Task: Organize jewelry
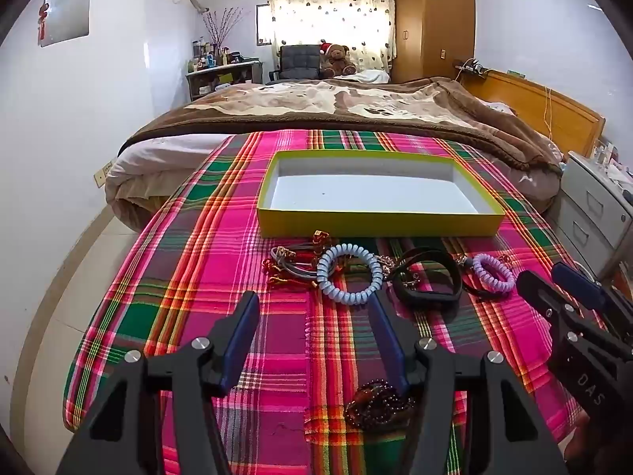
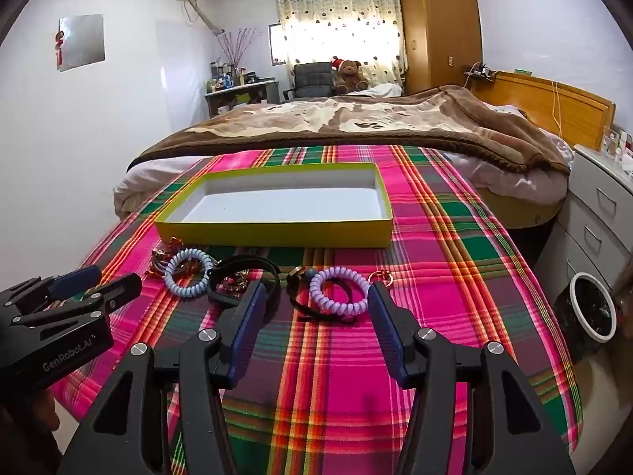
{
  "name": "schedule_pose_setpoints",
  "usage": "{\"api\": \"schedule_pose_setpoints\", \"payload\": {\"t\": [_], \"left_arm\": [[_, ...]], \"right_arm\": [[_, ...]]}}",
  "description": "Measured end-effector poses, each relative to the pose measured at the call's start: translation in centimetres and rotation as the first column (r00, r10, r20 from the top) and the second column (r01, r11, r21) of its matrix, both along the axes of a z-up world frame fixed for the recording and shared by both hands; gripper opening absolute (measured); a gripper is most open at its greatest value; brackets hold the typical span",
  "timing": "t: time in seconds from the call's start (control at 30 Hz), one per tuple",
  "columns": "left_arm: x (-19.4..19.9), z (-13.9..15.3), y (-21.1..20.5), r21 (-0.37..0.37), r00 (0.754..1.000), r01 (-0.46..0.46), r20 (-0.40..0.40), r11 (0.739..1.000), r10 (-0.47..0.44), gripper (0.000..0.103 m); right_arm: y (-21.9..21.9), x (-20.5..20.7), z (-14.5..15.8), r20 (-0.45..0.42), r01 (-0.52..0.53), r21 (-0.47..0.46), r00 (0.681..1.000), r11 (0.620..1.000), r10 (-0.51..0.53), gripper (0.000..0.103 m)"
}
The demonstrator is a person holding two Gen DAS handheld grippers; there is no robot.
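On the pink-green plaid cloth (image 1: 190,277), your left gripper (image 1: 312,332) and right gripper (image 2: 316,316) both hang w/ jaws spread, holding nothing. Pale-blue coil bracelet (image 1: 350,273), black strap band (image 1: 431,281), lilac coil bracelet (image 2: 340,289) lie just before the shallow yellow-green cardboard tray (image 1: 376,223); dark beaded bracelet (image 1: 379,403) sits btwn left fingers.

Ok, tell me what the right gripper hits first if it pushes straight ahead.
Probably the lilac coil bracelet: it lies just ahead of the open right gripper, between its fingertips. Depth is unclear; beyond it sits the yellow tray.
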State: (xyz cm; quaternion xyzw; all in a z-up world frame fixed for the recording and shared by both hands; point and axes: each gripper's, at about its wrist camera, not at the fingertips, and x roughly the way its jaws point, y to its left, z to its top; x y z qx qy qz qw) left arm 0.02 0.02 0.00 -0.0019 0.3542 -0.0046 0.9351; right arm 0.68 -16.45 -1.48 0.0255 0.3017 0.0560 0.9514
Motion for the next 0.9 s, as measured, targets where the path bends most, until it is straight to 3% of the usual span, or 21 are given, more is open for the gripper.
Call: {"api": "schedule_pose_setpoints", "payload": {"t": [0.9], "left_arm": [[-0.14,0.76,0.49,0.010,1.000,-0.018,0.016,1.000,0.018,0.059]], "right_arm": [[0.20,0.75,0.50,0.003,0.004,-0.003,1.000,1.000,-0.004,0.054]]}}
